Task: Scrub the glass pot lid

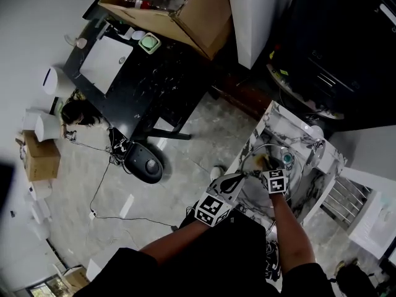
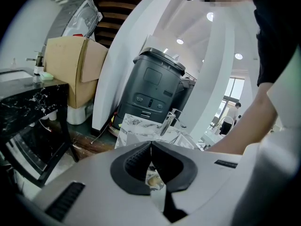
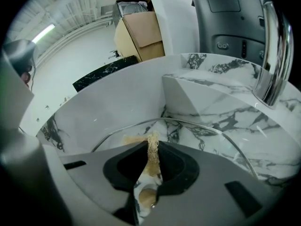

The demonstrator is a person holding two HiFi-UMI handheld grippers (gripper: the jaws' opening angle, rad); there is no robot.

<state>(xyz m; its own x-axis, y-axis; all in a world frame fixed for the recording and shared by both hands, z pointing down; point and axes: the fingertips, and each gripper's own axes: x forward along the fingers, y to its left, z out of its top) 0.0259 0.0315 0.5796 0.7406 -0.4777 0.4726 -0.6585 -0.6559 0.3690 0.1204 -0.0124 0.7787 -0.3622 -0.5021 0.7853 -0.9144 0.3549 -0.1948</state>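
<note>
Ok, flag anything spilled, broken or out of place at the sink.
Nothing stands out. The glass pot lid looks whole in the marble sink, with the right gripper pinching a tan scrub pad against it. The only untidy bit is loose cable trailing across the floor.

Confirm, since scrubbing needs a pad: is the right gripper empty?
No, the right gripper is shut on a tan fibrous scrub pad against the clear glass pot lid.

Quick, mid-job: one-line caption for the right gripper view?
Right gripper shut on tan scrubbing pad over glass pot lid in marble sink.
</note>
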